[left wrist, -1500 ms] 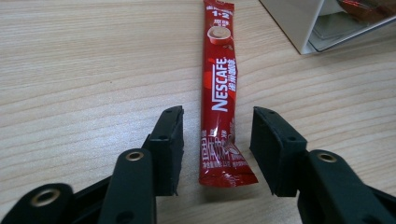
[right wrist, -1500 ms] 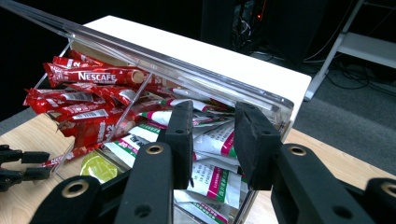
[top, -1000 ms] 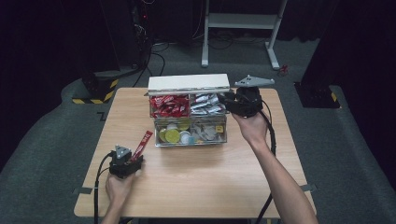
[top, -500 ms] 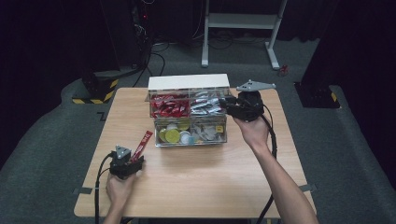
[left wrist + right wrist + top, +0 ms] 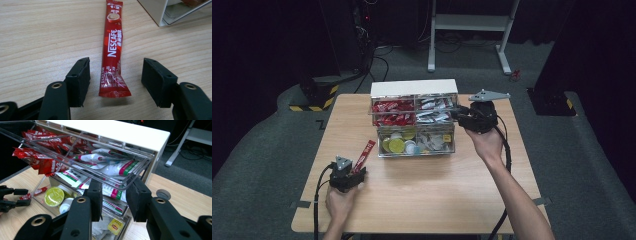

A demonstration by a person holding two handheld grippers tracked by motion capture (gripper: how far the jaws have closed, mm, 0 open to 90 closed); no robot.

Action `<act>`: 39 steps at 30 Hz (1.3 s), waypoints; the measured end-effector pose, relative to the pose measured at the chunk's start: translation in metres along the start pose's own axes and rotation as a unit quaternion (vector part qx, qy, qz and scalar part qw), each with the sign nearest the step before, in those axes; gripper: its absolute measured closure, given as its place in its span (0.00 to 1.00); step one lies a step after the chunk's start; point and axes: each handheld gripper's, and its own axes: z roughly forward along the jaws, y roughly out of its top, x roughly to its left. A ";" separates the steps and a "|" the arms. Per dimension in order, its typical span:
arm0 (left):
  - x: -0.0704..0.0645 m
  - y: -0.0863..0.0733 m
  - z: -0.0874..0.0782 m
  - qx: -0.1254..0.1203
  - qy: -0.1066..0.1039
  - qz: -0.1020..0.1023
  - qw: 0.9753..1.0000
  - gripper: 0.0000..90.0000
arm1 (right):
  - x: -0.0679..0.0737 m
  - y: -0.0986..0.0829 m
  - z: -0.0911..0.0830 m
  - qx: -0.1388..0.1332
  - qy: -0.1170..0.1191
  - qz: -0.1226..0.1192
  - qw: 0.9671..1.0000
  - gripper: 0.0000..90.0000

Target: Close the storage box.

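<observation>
Nearest, at the front left of the wooden table (image 5: 422, 200): left gripper (image 5: 115, 72) held low over the board, jaws spread wide, touching nothing. Between them, flat on the wood, a red stick sachet (image 5: 112, 50), long and narrow, crimped at the near end, glossy, pointing away toward the organizer. Readable on it: "NESCAFE" in white running lengthwise, "1+2" near the far end above a small cup picture; smaller Chinese print too fine to read. From above, the same sachet (image 5: 364, 156) lying just beside the left gripper (image 5: 353, 172), slanted toward the organizer's lower left corner, its near end hidden by the gripper body. Farther back, mid-table: clear plastic organizer (image 5: 414, 120) with a white top, both drawers pulled out. Lower drawer (image 5: 75, 202): a yellow-green lidded capsule (image 5: 54, 196), white round lids, a small yellow tag, lettering illegible. Upper drawer (image 5: 82, 160): red sachets (image 5: 37, 157) crowded on the left, white sachets with green and red stripes (image 5: 110, 167) on the right, text blurred behind the clear wall. At the right end: right gripper (image 5: 113, 195), jaws drawn close around the upper drawer's clear front lip; actual contact hard to judge through the plastic. From above, right gripper (image 5: 456, 114) at the drawer's right front corner, fingertips masked by its own housing.
</observation>
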 end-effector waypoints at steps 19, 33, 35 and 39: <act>0.000 0.000 0.000 0.000 0.001 0.001 1.000 0.44 | 0.001 -0.006 -0.001 0.006 0.000 -0.008 1.000 0.74; 0.000 0.000 0.000 0.001 0.001 0.000 1.000 0.44 | -0.001 -0.015 -0.007 0.008 -0.002 -0.010 1.000 0.74; 0.000 0.000 0.000 0.001 0.001 0.000 1.000 0.44 | -0.001 -0.015 -0.007 0.008 -0.002 -0.010 1.000 0.74; 0.000 0.000 0.000 0.001 0.001 0.000 1.000 0.44 | -0.002 -0.016 -0.007 0.009 -0.002 -0.009 1.000 0.74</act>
